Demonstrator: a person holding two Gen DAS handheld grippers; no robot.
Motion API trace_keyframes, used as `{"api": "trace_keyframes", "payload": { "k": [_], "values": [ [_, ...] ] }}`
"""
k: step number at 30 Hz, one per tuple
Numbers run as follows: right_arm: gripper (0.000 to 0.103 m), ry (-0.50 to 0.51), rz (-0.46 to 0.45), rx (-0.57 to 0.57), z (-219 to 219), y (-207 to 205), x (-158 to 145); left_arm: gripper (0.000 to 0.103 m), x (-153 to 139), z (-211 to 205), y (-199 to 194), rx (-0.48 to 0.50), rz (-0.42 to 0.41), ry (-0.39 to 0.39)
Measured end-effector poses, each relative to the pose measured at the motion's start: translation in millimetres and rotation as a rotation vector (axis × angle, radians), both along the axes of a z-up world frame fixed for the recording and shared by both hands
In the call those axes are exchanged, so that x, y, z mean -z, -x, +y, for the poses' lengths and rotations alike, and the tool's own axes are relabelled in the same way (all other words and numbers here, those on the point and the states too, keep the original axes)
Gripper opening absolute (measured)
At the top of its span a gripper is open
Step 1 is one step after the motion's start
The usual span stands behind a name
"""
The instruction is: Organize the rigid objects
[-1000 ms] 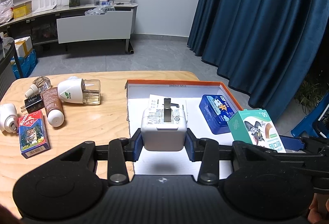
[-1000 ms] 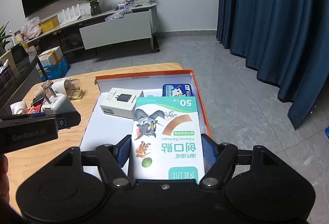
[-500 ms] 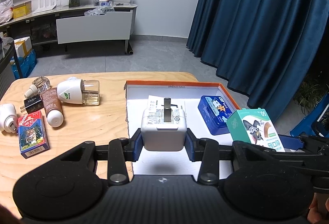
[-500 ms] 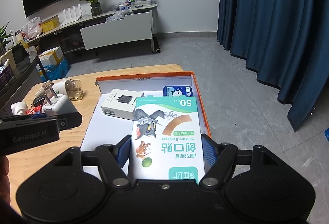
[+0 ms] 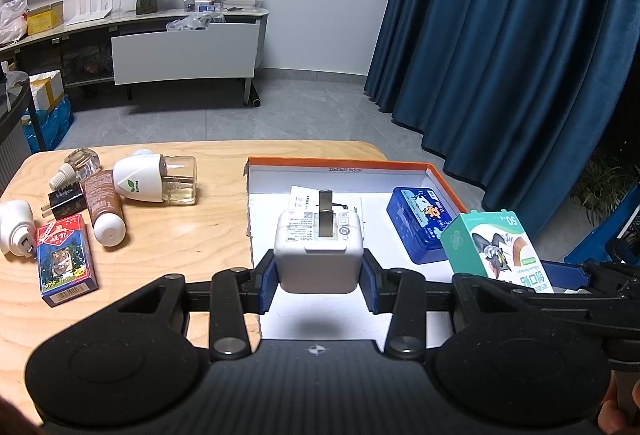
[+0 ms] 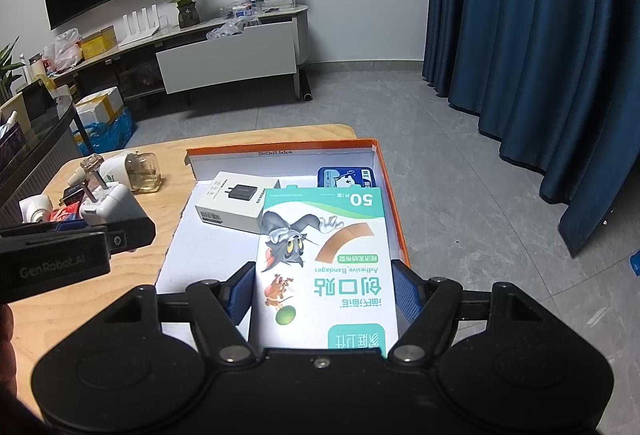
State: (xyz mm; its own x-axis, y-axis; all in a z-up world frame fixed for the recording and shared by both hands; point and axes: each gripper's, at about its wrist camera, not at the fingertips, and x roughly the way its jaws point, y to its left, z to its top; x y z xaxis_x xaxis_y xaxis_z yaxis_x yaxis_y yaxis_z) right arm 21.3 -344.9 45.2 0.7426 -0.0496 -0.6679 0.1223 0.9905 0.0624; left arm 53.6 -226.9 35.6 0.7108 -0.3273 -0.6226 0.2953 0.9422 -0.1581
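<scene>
- The wooden table fills my left view, and the orange-rimmed tray sits on its right part. I read the tray as the place where everything is being gathered.
- In the tray I see a blue tin toward the far right corner. Only the right view shows the white charger carton lying flat at the far left; in the left view the thing I hold blocks most of it.
- My right gripper is clamped on the bandage box, pads pressed on its two long sides. The box's long axis runs straight away from me along the fingers, over the tray's right half, its far end overlapping the tin and its left edge over the carton's corner.
- My left gripper is clenched on the white plug adapter, prongs pointing up and away. It hangs above the tray's left edge, over bare white floor, as its shadow shows.
- The relation that matters, I judge: open floor lies directly below and ahead of both loads, near the front of the tray, so each hand needs mostly a descent. The right hand must stop short of the tin and carton.
- Loose on the table left of the tray: a clear-bottled vaporizer, a brown tube, a card pack, a small black plug. The left hand is nearer these.
</scene>
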Motion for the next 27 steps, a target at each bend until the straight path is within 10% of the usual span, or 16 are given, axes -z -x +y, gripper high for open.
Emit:
{"api": "trace_keyframes", "payload": {
  "k": [27],
  "values": [
    [0.084, 0.005, 0.021, -0.009, 4.4, -4.4, 6.5, 0.042, 0.7, 1.0, -0.2, -0.004, 0.004, -0.001]
  ]
}}
